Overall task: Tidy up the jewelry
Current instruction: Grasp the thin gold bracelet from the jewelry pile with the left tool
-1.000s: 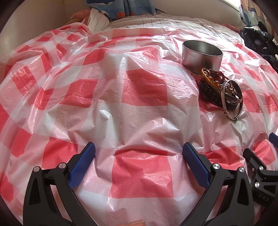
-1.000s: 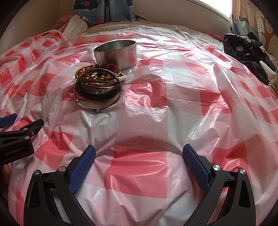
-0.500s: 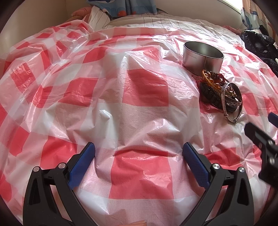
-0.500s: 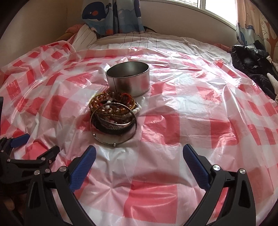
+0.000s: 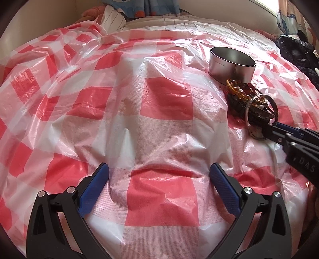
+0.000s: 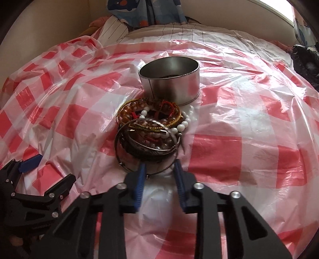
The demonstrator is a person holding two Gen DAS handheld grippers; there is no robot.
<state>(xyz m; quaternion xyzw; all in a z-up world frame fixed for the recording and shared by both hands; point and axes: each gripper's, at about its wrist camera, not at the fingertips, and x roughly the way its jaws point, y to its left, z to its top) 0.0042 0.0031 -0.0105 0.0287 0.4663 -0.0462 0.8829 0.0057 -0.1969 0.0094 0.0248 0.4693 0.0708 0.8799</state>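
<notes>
A pile of bracelets (image 6: 151, 123) (image 5: 245, 95), beaded, corded and metal, lies on the red-and-white checked plastic sheet (image 6: 239, 123) just in front of an open round metal tin (image 6: 169, 79) (image 5: 231, 65). A thin metal bangle (image 6: 116, 145) rings the pile's near side. My right gripper (image 6: 159, 167) (image 5: 265, 129) is at that near rim, its jaws closing with the bangle's wire between the blue pads and a gap still showing. My left gripper (image 5: 159, 175) (image 6: 49, 171) hovers open over bare sheet to the left of the pile, holding nothing.
The sheet covers a bed and is crumpled into ridges. Striped bedding (image 6: 179, 33) and a blue patterned curtain (image 6: 147, 12) lie beyond it. Dark clothing (image 5: 295, 51) is heaped at the far right edge. Part of a hand (image 6: 15, 242) shows under the left gripper.
My right gripper moved in towards the bracelet pile until its tips reached the bangle's near rim, and its jaws narrowed from wide open. The left gripper stayed where it was.
</notes>
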